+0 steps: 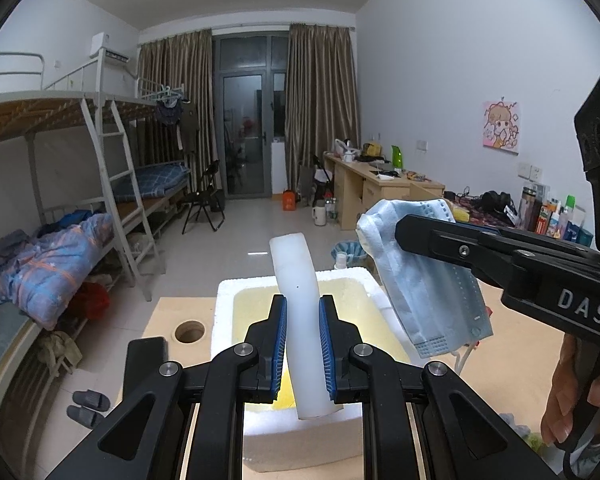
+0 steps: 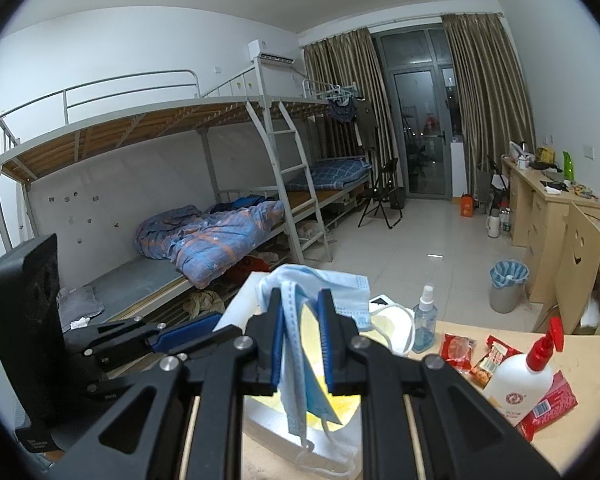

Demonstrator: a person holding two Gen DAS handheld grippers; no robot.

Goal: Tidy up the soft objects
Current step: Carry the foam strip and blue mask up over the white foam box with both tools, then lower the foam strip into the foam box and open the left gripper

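Observation:
My left gripper (image 1: 302,344) is shut on a white curved foam strip (image 1: 296,300) and holds it upright over the white foam box (image 1: 226,300), whose inside is yellow. My right gripper (image 2: 302,340) is shut on a light blue face mask (image 2: 300,364) that hangs down over the same box (image 2: 260,420). In the left wrist view the right gripper (image 1: 404,232) comes in from the right with the mask (image 1: 424,288) draped over it, above the box's right rim. The left gripper (image 2: 180,334) shows at the left of the right wrist view.
The box stands on a wooden table (image 1: 168,312) with a round hole (image 1: 189,331). On the table are a clear spray bottle (image 2: 424,320), red snack packets (image 2: 458,350), a white bottle with red pump (image 2: 520,380) and a red box (image 2: 548,404). Bunk beds (image 2: 180,200) stand to the left.

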